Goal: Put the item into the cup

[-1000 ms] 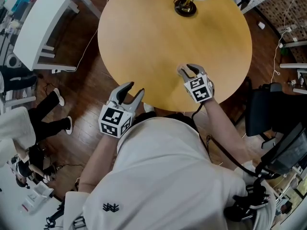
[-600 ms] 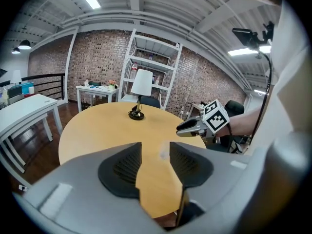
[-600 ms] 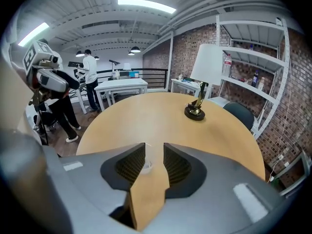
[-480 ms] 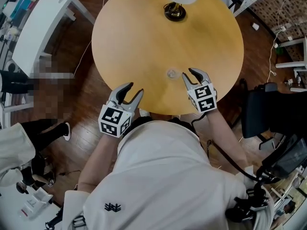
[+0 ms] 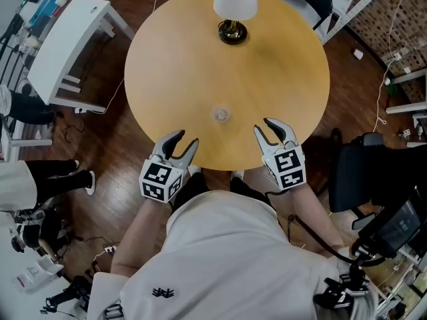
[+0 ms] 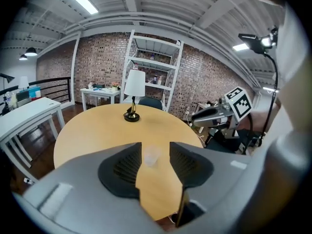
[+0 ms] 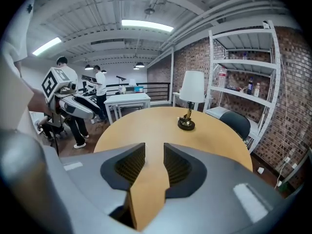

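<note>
A small clear plastic cup [image 5: 221,115] stands upright on the round wooden table [image 5: 280,59], near its front middle. Whether anything lies inside it I cannot tell. In the left gripper view the cup [image 6: 151,156] shows ahead, in line with the gap between the jaws. My left gripper [image 5: 183,141] hovers open at the table's near edge, left of the cup. My right gripper [image 5: 265,128] is open over the near edge, right of the cup, with nothing between its fingers. No separate item shows in any view.
A lamp [image 5: 234,2] with a white shade stands at the table's far side. A white desk [image 5: 67,39] is on the left, a dark chair [image 5: 363,172] on the right. People stand near desks at the left [image 7: 66,82]. Metal shelves [image 7: 243,82] line the brick wall.
My right gripper has drawn back from over the cup towards the table's near edge, so the cup now stands uncovered. The left gripper has hardly moved.
</note>
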`<state>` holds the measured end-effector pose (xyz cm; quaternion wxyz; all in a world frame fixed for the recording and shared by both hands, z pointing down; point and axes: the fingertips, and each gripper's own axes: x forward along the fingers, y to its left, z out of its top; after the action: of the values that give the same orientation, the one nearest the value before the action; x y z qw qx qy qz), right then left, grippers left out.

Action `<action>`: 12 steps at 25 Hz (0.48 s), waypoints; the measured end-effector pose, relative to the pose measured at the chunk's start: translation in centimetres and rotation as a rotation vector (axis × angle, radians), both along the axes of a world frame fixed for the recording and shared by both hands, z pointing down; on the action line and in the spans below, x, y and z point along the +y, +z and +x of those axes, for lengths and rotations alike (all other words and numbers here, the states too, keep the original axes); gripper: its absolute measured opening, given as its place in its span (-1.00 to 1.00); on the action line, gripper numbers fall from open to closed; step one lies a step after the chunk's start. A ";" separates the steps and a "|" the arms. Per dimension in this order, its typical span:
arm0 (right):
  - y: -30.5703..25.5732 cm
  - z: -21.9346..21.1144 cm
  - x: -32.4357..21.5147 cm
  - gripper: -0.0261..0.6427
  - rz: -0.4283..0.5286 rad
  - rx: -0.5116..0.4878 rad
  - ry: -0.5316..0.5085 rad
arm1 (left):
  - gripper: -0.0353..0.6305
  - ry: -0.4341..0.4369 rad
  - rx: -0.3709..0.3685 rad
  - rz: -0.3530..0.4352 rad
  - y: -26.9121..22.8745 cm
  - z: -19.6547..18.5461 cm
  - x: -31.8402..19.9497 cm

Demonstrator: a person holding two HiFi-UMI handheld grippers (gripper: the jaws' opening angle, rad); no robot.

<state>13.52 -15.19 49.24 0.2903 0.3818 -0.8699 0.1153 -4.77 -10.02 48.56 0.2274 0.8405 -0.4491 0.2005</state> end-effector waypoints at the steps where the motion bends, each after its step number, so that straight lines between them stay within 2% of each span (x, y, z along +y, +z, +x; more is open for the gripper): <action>1: -0.2 0.6 0.3 -0.56 0.002 -0.006 -0.010 | -0.41 -0.019 -0.004 0.002 -0.2 0.4 0.2; 5: -0.4 2.4 2.2 -0.56 0.017 -0.017 -0.041 | -0.41 -0.063 -0.010 0.018 -0.9 1.6 1.8; 9: -1.1 3.6 5.1 -0.56 0.026 -0.028 -0.014 | -0.41 -0.021 -0.040 0.026 -0.8 2.4 5.1; 12: -2.7 4.9 7.6 -0.56 0.050 -0.049 0.035 | -0.41 0.006 -0.031 0.048 -1.1 3.2 7.1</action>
<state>18.43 -7.56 46.58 0.2573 0.4011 -0.8725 0.1078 -1.59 -2.94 47.51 0.1998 0.8437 -0.4549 0.2033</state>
